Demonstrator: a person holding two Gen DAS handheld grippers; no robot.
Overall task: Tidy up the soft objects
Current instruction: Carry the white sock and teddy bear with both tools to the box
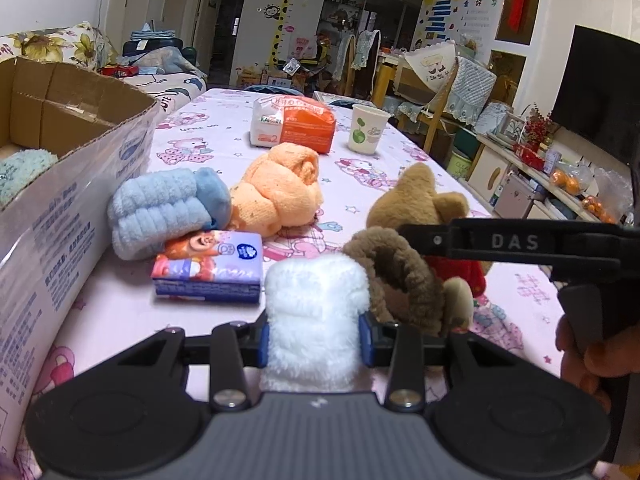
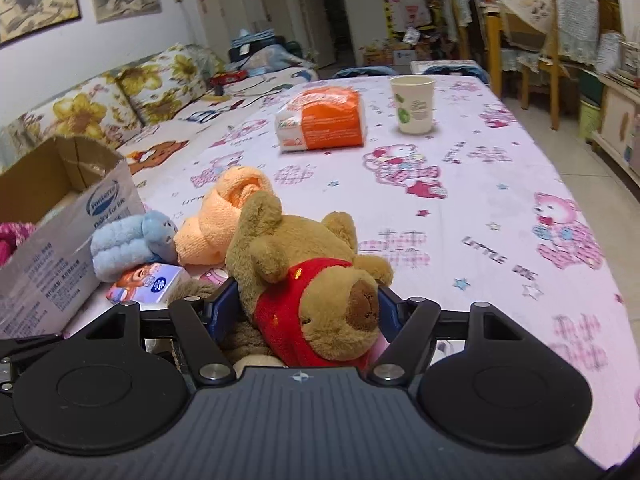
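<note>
My left gripper is shut on a white fluffy roll just above the pink tablecloth. A brown teddy bear in a red shirt lies between the blue pads of my right gripper, which press on its sides. In the left wrist view the bear shows to the right, with a finger of the right gripper across it. A brown fuzzy loop lies against the bear. A blue towel roll and an orange towel bundle rest beside the cardboard box.
The open box at the left holds a teal fluffy item and something pink. A tissue pack lies by the blue roll. An orange packet and a paper cup stand farther back. The table edge falls off at the right.
</note>
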